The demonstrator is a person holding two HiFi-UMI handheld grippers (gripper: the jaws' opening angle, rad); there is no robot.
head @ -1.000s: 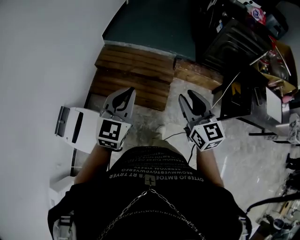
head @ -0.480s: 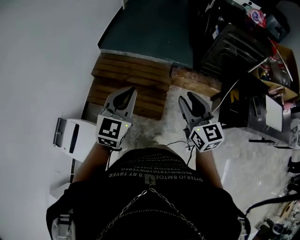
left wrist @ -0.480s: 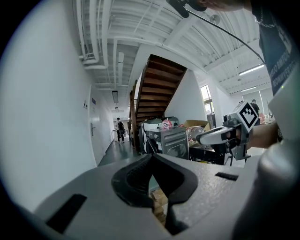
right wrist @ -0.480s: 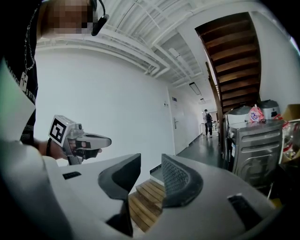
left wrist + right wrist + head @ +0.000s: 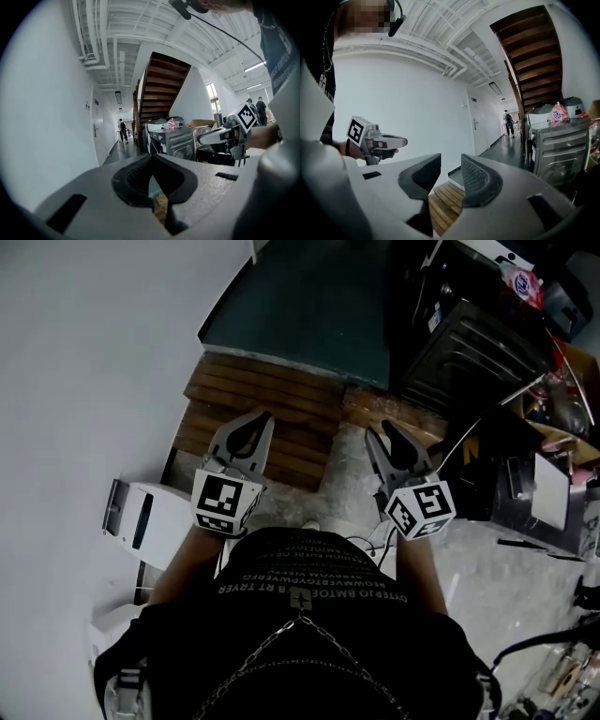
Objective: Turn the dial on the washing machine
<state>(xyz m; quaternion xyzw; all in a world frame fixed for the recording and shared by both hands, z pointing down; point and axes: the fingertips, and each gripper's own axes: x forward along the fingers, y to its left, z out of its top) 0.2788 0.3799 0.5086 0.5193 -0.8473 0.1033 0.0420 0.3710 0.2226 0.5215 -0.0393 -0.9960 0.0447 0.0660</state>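
The washing machine is a dark front-loader at the upper right of the head view, well beyond both grippers. It appears silver in the left gripper view and at the right edge of the right gripper view. I cannot make out its dial. My left gripper is held in the air over the wooden pallet, shut and empty, its tips meeting. My right gripper hangs beside it, open, with a clear gap and nothing between the jaws.
A wooden pallet lies on the floor ahead, with dark green floor beyond it. A white box unit stands by the white wall at the left. Black frames and clutter crowd the right. A staircase rises above the machines.
The pallet and floor have slid down the head view as the person walks forward. Both grippers keep their pose in front of the body; the jaws have not changed.
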